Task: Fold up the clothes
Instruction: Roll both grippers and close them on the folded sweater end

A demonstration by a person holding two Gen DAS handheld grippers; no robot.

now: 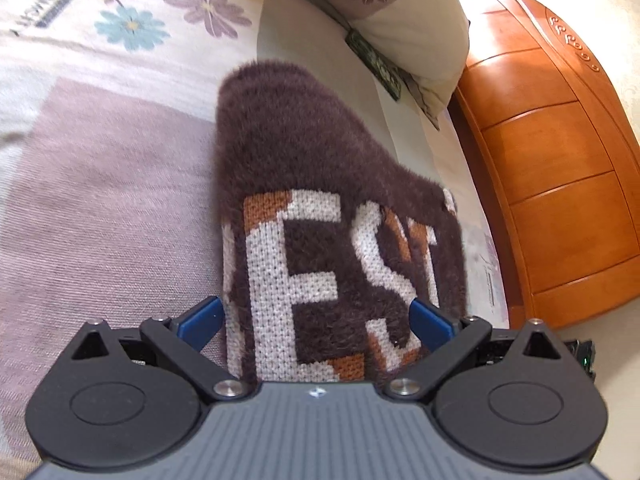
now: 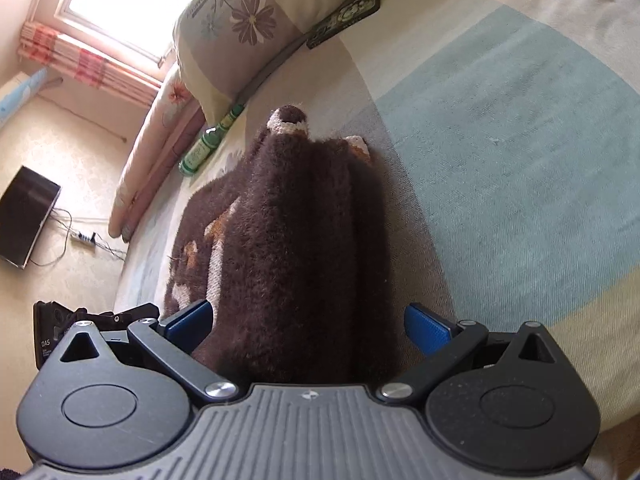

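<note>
Fuzzy dark-brown knitted sweater with white lettering: soft, limp, light. Left tool, right tool: wide open, straddling fabric, gripping nothing. Pinch folded edges.

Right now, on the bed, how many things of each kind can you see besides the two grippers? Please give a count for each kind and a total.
Sweaters: 1, brown fuzzy sweater
Pillows: 1, flowered pillow
Bottles: 1, green bottle
Flat dark cases with a flower pattern: 1, patterned case
Total: 4
</note>
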